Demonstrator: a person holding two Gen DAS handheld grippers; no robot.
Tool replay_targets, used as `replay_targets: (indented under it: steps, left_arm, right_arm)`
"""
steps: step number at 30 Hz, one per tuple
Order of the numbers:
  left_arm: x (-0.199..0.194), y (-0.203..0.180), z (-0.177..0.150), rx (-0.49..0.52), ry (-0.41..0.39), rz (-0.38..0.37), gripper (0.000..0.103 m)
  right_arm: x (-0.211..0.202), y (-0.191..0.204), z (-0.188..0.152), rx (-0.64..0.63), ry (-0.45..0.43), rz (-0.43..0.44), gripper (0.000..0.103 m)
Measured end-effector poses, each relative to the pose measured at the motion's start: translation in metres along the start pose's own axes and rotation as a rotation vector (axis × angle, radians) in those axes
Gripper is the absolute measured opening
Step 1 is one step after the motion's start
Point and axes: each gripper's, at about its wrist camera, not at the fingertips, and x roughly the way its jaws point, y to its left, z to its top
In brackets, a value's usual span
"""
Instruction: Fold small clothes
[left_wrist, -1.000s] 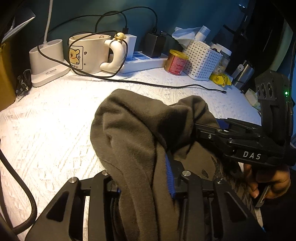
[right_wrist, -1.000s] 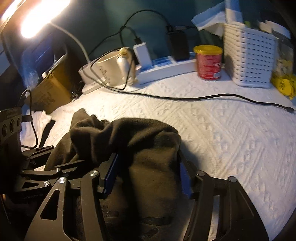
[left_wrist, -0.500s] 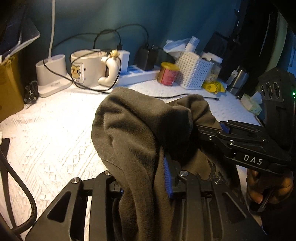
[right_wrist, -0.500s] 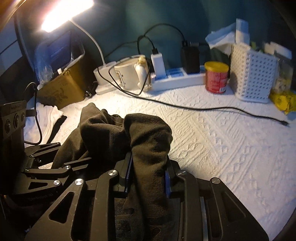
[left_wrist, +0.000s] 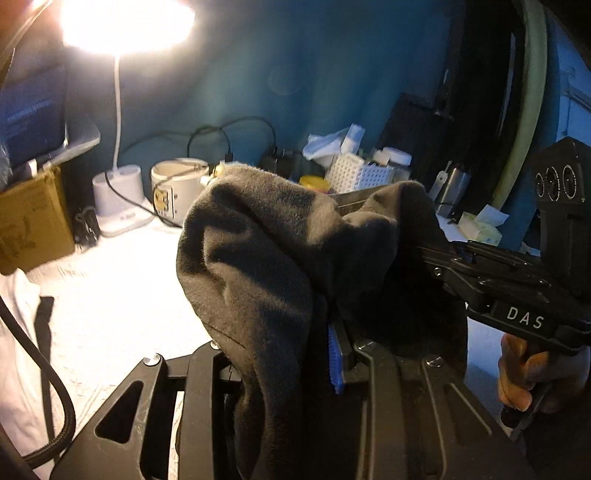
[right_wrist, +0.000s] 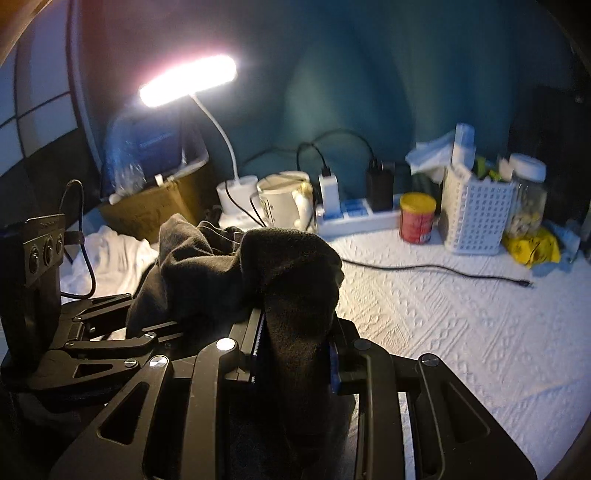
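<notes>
Dark fleece garment (left_wrist: 280, 258) was held bunched above the white table (right_wrist: 461, 332), clamped in left claw (left_wrist: 295, 354) and right claw (right_wrist: 295, 354). Right claw's jaws were just closed further onto it. Judged soft, light, limp; best taken at edges.

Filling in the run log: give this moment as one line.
left gripper: shut on dark garment | right gripper: shut on garment | garment: bunched, off white cloth

Cluttered back edge of the white-covered table (right_wrist: 461, 332)

A lit desk lamp (right_wrist: 188, 79), cream mug (right_wrist: 280, 203), power strip (right_wrist: 358, 221), red can (right_wrist: 417, 218), white basket (right_wrist: 476, 218), black cable (right_wrist: 436, 269) and cardboard box (left_wrist: 33, 221).
</notes>
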Motion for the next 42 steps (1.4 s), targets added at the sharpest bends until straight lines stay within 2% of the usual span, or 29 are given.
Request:
replay_targets:
  steps: [22, 33, 42]
  left_arm:
    - [-0.085, -0.032, 0.004, 0.071, -0.204, 0.009, 0.029]
    - [-0.128, -0.029, 0.005, 0.078, -0.309, 0.009, 0.029]
    - [-0.165, -0.017, -0.003, 0.048, -0.402, 0.024, 0.029]
  right_arm:
    - [-0.111, 0.046, 0.007, -0.084, -0.22, -0.01, 0.028]
    - [-0.155, 0.079, 0.014, -0.141, -0.316, -0.011, 0.028]
    - [-0.175, 0.114, 0.024, -0.199, -0.373, -0.004, 0.028]
